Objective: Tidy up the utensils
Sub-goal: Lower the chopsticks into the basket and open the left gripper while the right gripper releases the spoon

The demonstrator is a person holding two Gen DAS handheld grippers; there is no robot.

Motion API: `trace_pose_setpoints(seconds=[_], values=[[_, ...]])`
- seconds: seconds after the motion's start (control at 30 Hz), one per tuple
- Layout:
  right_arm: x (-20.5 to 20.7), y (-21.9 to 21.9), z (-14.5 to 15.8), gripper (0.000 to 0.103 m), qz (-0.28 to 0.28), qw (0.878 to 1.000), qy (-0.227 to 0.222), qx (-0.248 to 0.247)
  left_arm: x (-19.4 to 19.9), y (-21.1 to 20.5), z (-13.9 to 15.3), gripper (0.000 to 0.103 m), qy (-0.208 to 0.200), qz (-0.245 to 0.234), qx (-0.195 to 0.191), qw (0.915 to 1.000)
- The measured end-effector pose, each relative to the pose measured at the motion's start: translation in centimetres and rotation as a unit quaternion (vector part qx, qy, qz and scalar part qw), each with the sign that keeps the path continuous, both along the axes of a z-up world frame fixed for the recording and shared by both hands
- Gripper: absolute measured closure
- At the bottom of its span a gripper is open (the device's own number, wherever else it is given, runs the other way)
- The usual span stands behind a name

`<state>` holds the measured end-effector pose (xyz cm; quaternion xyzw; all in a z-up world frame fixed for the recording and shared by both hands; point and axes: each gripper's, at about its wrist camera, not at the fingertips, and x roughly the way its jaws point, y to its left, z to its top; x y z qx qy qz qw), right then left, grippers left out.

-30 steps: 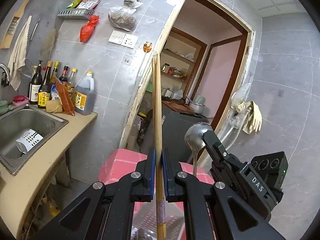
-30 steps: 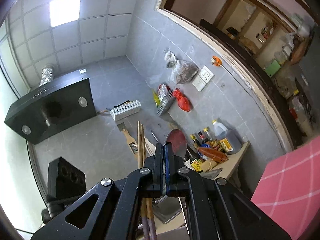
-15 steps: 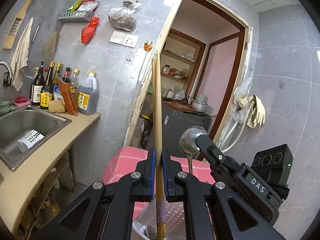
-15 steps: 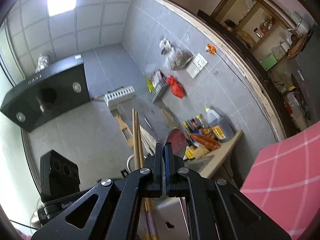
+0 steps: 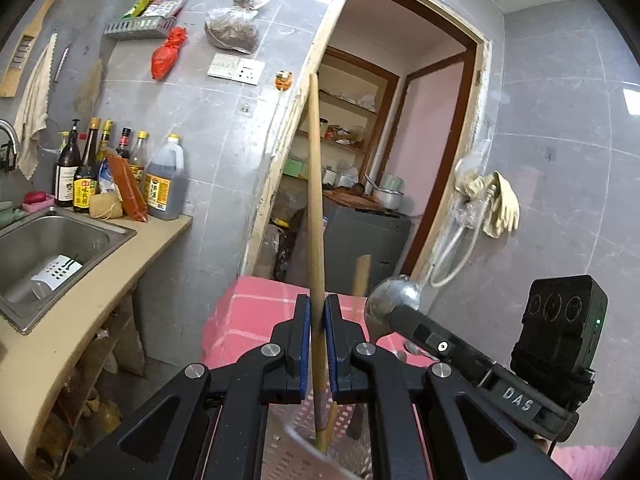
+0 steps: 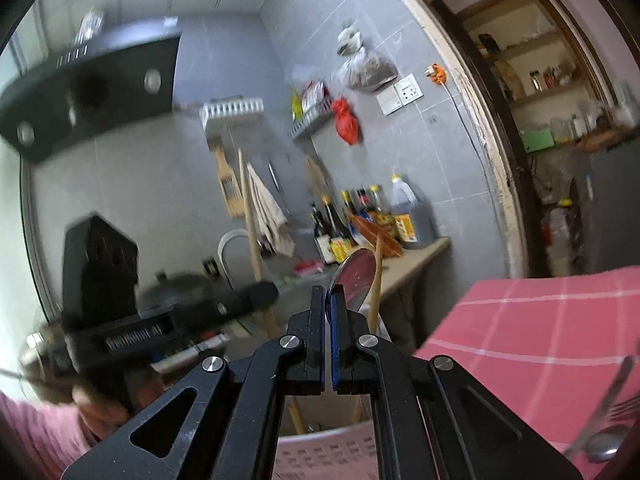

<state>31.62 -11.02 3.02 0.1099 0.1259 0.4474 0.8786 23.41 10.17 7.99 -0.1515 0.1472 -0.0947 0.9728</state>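
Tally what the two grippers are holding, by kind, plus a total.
chopsticks: 2, in the left gripper
metal spoon: 1, in the right gripper
Total: 3

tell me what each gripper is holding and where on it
Left gripper: chopsticks, gripped near their lower end. Right gripper: metal spoon, gripped on the handle just below the bowl.
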Motion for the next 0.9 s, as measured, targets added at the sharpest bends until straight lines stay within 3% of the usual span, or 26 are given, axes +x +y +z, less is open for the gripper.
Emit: trace_pose_setpoints(seconds=[0.33, 0.4, 0.47, 0.5, 0.53, 0.67, 0.73, 0.8, 0.9], values=[[-0.8, -1.6, 1.2, 0.098, -0.015, 0.999, 0.008, -0.043, 0.2, -0.2, -0.7, 0.095, 0.039, -0.012, 0.005, 0.9992], [-1.0, -1.9, 1.2, 0.086, -0.02, 0.999, 0.008, -0.043, 0.1, -0.1, -0.6, 0.093, 0.04, -0.012, 0.003, 0.9991], [-1.2, -2.6, 1.3, 0.076, -0.022, 0.999, 0.007, -0.036, -0.2, 0.0, -0.6, 0.08, 0.04, -0.013, -0.002, 0.9991], [-1.3, -2.7, 1.4, 0.076, -0.024, 0.999, 0.005, -0.035, -0.2, 0.1, -0.5, 0.067, 0.038, -0.012, -0.005, 0.9992], [-1.5, -3.0, 1.6, 0.076, -0.029, 0.999, 0.0, -0.033, -0.4, 0.3, -0.5, 0.06, 0.033, -0.009, -0.011, 0.9993], [-2.8, -4.7, 2.5, 0.076, -0.059, 0.998, -0.02, -0.031, -1.2, 0.1, -0.3, 0.059, 0.026, -0.003, -0.025, 0.9994], [-3.8, -5.8, 3.0, 0.071, -0.08, 0.996, -0.034, -0.035, -1.5, -0.4, -0.2, 0.047, 0.023, -0.002, -0.025, 0.9994], [-4.7, -7.0, 3.7, 0.05, -0.105, 0.993, -0.046, -0.04, -2.4, -1.5, 0.0, 0.038, 0.011, 0.002, -0.023, 0.9997], [-6.3, -9.5, 4.5, 0.035, -0.141, 0.987, -0.055, -0.048, -3.6, -3.3, 0.4, 0.02, -0.001, 0.005, -0.008, 1.0]])
